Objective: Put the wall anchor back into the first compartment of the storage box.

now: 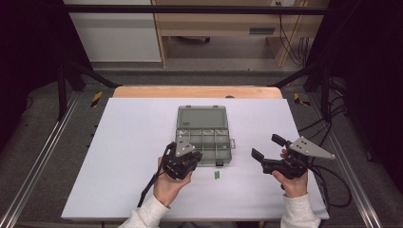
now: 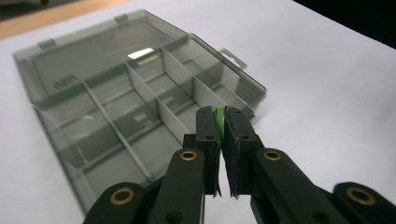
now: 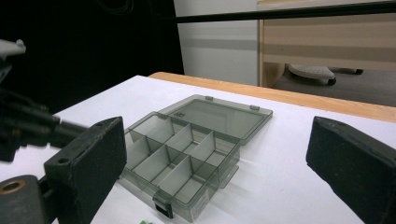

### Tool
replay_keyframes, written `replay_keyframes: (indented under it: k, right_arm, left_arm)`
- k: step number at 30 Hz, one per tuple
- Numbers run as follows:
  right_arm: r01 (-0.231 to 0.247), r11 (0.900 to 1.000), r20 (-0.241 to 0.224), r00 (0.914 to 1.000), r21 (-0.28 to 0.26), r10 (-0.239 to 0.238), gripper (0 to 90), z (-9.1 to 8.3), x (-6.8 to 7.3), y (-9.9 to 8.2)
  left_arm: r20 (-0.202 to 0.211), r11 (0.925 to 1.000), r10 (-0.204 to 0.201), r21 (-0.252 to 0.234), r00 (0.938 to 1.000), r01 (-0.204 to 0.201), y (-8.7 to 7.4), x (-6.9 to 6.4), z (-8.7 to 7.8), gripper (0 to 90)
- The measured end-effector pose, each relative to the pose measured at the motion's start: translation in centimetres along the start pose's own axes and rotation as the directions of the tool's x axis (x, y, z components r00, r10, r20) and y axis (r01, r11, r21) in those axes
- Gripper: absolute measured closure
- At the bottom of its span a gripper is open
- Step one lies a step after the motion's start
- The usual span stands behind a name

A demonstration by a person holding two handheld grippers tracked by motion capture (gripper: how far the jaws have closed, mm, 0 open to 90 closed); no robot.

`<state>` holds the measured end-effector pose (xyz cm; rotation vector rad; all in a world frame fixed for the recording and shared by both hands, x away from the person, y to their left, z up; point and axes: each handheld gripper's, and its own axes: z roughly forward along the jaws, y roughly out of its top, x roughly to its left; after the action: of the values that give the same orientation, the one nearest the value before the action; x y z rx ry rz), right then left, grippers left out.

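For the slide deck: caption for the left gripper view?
Left gripper pinches a green piece above the open compartment box.

Green piece (image 2: 217, 122) in left gripper (image 2: 218, 122): just a thin edge visible between the pads, rest hidden, shape can't be told. Second green piece (image 3: 145, 222) cut off by bottom edge in right gripper view. Lid lettering on organizer box (image 2: 60, 84) too blurred to read.
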<state>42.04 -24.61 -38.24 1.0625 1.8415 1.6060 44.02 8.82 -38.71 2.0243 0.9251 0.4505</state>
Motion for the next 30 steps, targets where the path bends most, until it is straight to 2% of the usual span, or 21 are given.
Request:
replay_keyframes:
  k: [3,5,7,14,17,23,26,30]
  right_arm:
    - [0.001,1.0,0.004,1.0,0.005,-0.001,5.2,0.0,0.0,0.0]
    - [-0.001,1.0,0.003,1.0,0.006,0.001,5.2,0.1,0.0,0.0]
    - [-0.001,1.0,0.003,1.0,0.01,0.001,5.2,0.1,0.0,0.0]
    - [0.0,0.9999,0.005,1.0,0.013,0.0,5.1,0.2,0.0,-0.1]
    - [0.001,0.9999,0.004,1.0,0.011,-0.001,5.1,0.2,0.0,-0.1]
    - [-0.001,0.9999,0.005,1.0,0.014,0.001,5.1,0.2,0.0,-0.1]
    - [0.0,0.9999,0.007,1.0,0.013,0.0,5.0,0.2,0.0,-0.1]
    - [0.0,0.9998,0.009,1.0,0.018,0.0,5.0,0.2,-0.1,-0.2]
  left_arm:
    - [-0.01,0.9999,0.004,-0.014,0.9999,-0.005,0.8,1.3,-0.4,84.5]
    - [-0.012,0.9996,-0.008,-0.028,0.9999,0.008,1.2,2.0,-0.4,84.5]
    - [-0.031,0.9997,0.0,-0.026,0.9995,-0.001,1.4,2.7,-0.4,84.5]
    - [-0.04,0.9994,-0.003,-0.035,0.9992,0.001,1.7,4.5,0.6,84.5]
    - [-0.03,0.9994,-0.003,-0.035,0.9995,0.002,1.8,5.3,1.2,84.5]
    - [-0.029,0.9975,-0.057,-0.043,0.9979,0.056,1.7,7.1,2.5,84.4]
    - [-0.05,0.9972,-0.066,-0.039,0.9965,0.065,1.5,7.9,3.1,84.5]
    - [-0.056,0.9963,-0.083,-0.028,0.995,0.081,1.2,8.5,3.9,84.4]
